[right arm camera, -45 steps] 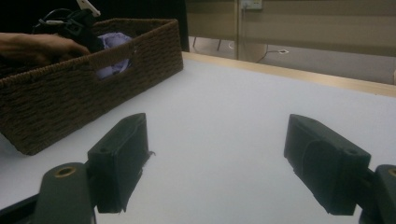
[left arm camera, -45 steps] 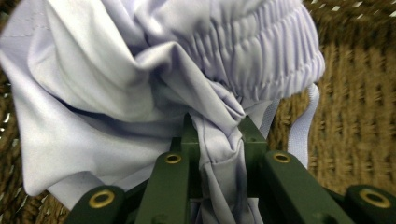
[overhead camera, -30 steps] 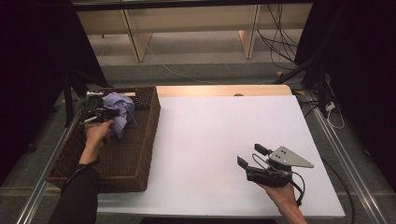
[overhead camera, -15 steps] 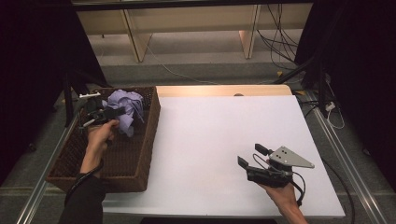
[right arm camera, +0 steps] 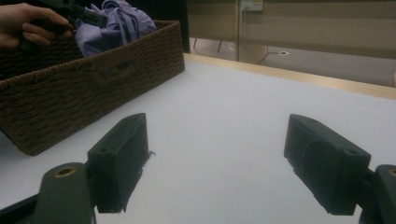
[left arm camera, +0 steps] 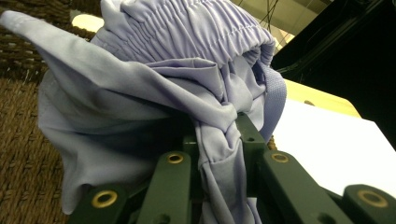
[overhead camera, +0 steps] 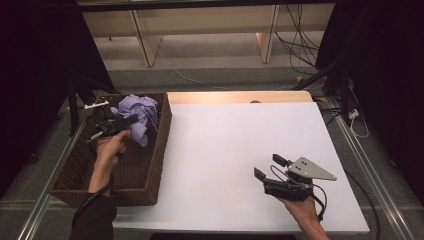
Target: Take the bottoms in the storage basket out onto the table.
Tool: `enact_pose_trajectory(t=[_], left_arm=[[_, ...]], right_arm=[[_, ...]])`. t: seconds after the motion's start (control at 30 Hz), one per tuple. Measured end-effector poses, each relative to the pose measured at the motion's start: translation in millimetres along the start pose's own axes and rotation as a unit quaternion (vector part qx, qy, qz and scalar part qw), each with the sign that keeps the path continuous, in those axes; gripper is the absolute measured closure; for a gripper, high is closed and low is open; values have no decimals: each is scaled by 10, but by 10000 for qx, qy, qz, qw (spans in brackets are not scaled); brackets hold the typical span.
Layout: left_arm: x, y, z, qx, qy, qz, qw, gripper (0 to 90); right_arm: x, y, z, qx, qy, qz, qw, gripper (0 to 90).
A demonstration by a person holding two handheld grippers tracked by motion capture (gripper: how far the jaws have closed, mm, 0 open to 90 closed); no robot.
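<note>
My left gripper (overhead camera: 119,124) is clenched on the lilac garment (left arm camera: 154,88), bunched and raised at the far end of the wicker basket (overhead camera: 150,175). White table (overhead camera: 225,150) bare mid-span. My right gripper (overhead camera: 270,167) hovers near the table's near edge, jaws spread, grasping nothing.

Lilac cloth (overhead camera: 137,114), brown woven basket (overhead camera: 150,165), white table (overhead camera: 225,150)

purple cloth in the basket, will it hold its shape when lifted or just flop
Probably flop: the cloth is thin, creased and bunched where the left tongs pinch it. It likely weighs little, and loose folds may drag on the basket rim. The gathered elastic band at its top could stretch somewhat.
</note>
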State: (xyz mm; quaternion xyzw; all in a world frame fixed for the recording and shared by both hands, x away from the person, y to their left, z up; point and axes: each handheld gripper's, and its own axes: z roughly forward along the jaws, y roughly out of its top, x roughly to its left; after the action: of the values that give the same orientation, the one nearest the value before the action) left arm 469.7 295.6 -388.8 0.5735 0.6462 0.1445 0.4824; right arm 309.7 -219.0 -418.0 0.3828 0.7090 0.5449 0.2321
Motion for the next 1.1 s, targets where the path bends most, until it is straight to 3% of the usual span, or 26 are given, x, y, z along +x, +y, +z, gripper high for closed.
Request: enact_pose_trajectory(t=[0.53,0.77,1.1], left_arm=[[-109,-6,-142,-154,-67,190,9997,783],[-172,27,-230,-356,-169,208,9990,783],[-287,48,-294,-434,-316,298,9981,783]], right_arm=[[14,2,-26,-5,-5,-20,10000,230],[18,5,-33,-9,0,-37,10000,229],[24,13,-49,-50,-10,-61,10000,229]])
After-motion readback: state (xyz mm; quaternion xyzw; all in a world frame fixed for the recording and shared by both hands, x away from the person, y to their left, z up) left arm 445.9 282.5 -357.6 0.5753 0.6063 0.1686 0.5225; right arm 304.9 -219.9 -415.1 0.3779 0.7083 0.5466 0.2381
